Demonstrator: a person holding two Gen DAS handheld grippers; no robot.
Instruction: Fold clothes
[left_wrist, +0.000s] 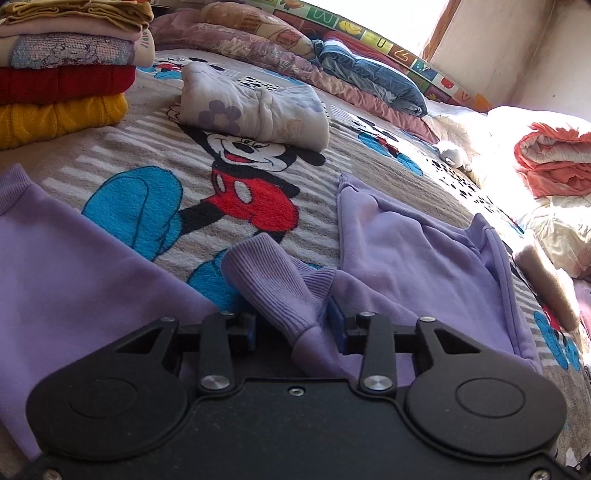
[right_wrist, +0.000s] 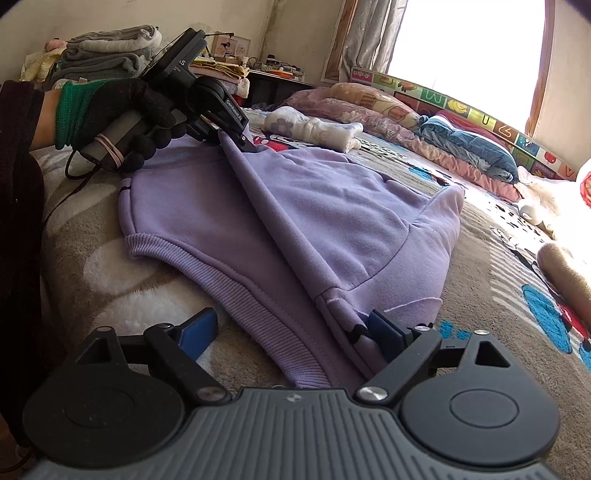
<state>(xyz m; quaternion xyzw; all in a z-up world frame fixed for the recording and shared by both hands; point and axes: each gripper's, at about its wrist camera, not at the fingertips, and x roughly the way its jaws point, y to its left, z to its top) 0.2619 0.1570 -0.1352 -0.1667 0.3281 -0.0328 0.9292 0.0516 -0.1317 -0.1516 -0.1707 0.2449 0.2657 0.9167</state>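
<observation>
Hoodie mid-fold on bed; sleeve folded across, further folds left.

Lilac hoodie (right_wrist: 295, 206) spread on cartoon blanket (left_wrist: 236, 192), one sleeve drawn diagonally over the body, ribbed cuff (left_wrist: 269, 291) lying between the parted pads of the left hand-held gripper (left_wrist: 297, 326), no squeeze visible there; right hand-held gripper (right_wrist: 291, 336) spread wide, hem ribbing (right_wrist: 258, 317) and lower sleeve fold in the gap, fabric brushing the right pad only; seen from the right wrist, hoodie stretching from 12 toward 10 o'clock, left hand-held gripper at 10 o'clock in a gloved hand (right_wrist: 122, 110); stack of folded knits (left_wrist: 62, 74) at 10 o'clock from the left wrist, folded floral piece (left_wrist: 255, 107) at 12; judged roughly halfway for this garment; second sleeve, body fold and stacking probably outstanding.
</observation>
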